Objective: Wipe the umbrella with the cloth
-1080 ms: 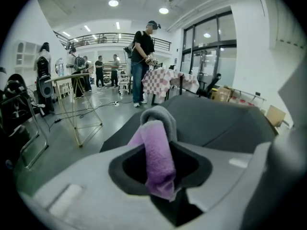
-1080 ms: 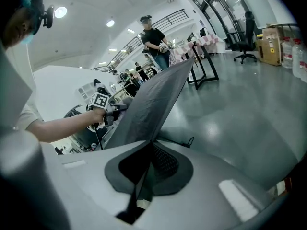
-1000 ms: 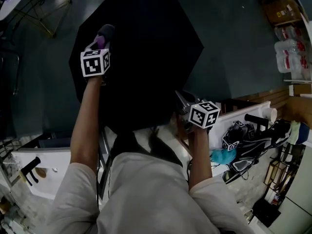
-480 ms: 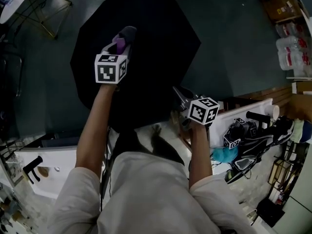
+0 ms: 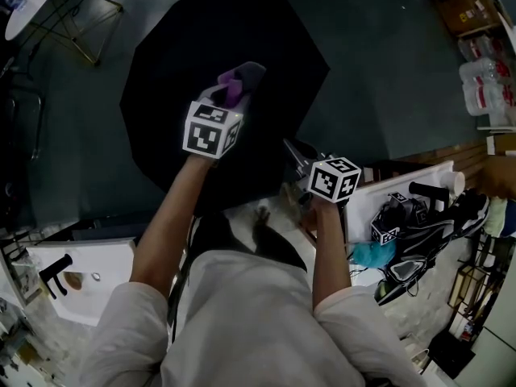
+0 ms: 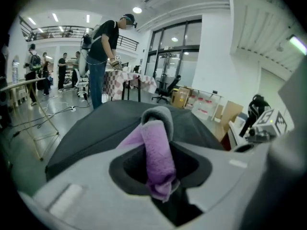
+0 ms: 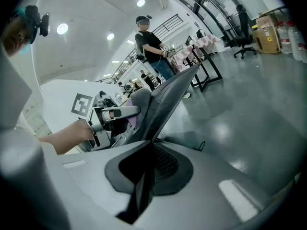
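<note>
Two grippers share the job: one wipes, one steadies.

Left gripper is clamped on a purple cloth, folded so a soft wad sticks out past the jaw tips and meets the fabric before any hard part does. It lies over the middle of the open black umbrella, seemingly in contact. Right gripper has its jaws pinched together on the canopy's near rim, probably to stop the umbrella turning or sliding under the strokes. The canopy spreads above the dark floor before the person, dome up, so most panels lie within reach.
</note>
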